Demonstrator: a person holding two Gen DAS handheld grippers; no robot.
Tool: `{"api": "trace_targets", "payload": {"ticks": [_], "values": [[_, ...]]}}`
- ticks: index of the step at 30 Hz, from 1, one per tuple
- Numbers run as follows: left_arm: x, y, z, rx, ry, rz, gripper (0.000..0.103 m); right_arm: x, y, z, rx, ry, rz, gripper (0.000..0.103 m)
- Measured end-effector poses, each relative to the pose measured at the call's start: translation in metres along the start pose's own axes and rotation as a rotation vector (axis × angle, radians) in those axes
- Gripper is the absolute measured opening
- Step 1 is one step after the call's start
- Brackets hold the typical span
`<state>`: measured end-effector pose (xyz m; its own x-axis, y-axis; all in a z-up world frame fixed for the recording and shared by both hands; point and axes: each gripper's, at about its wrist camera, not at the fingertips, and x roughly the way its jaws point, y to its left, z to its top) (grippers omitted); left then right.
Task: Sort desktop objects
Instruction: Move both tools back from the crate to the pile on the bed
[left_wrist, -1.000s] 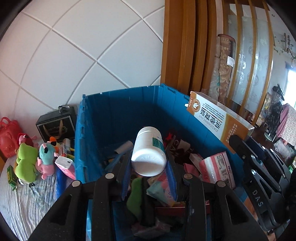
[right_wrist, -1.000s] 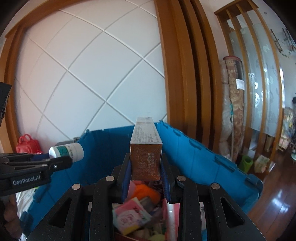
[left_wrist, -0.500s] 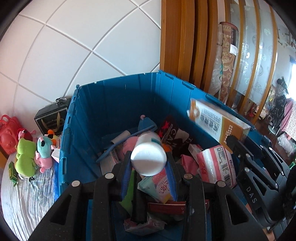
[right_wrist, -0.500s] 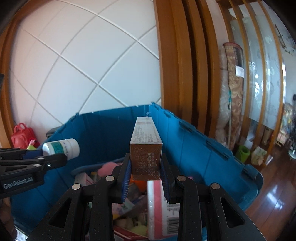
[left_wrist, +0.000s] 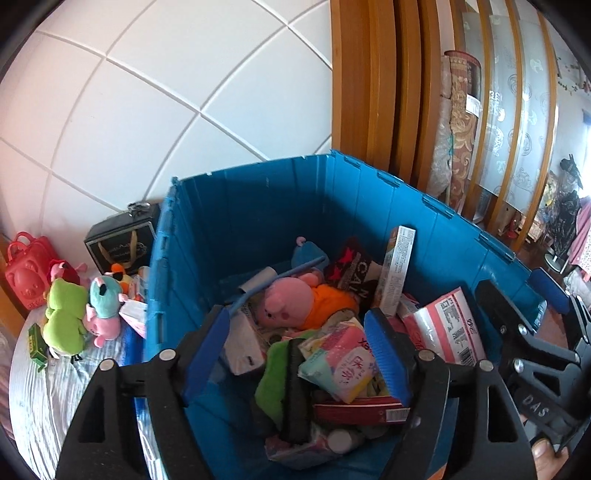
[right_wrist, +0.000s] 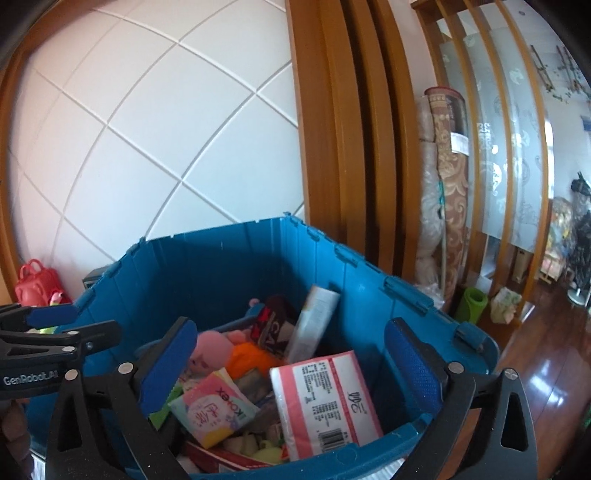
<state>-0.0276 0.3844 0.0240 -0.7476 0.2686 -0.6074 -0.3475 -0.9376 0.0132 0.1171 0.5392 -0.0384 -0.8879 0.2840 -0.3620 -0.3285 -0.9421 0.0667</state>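
Grippers both spread wide, empty, above blue bin (left_wrist: 258, 206): left gripper (left_wrist: 295, 350), right gripper (right_wrist: 288, 365). Long box (left_wrist: 397, 269) leaning upright inside among packets, lower end buried. White bottle (left_wrist: 343, 439) half hidden under clutter near bin's front.

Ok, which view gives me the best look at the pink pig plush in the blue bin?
Left wrist: the pink pig plush lies face-on with its orange body visible, just beyond the open left gripper. In the right wrist view, the plush is partly hidden behind a gripper finger.
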Motion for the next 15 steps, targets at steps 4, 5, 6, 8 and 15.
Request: {"api": "trace_targets", "payload": {"ticks": [4,5,6,8,15], "values": [[-0.014,0.017,-0.001,-0.020,-0.041,0.016,0.075,-0.006,0.009,0.004,0.009,-0.005,0.007,0.103],[-0.019,0.024,-0.001,-0.027,-0.055,0.025,0.075,-0.008,0.012,0.006,0.008,-0.010,0.014,0.103],[-0.023,0.030,-0.002,-0.032,-0.065,0.029,0.075,-0.012,0.018,0.008,0.004,-0.021,0.025,0.103],[-0.031,0.045,-0.003,-0.044,-0.089,0.031,0.075,-0.021,0.032,0.011,-0.009,-0.043,0.044,0.103],[-0.054,0.123,-0.016,-0.124,-0.138,0.077,0.075,-0.059,0.101,0.027,-0.073,-0.140,0.144,0.103]]}}
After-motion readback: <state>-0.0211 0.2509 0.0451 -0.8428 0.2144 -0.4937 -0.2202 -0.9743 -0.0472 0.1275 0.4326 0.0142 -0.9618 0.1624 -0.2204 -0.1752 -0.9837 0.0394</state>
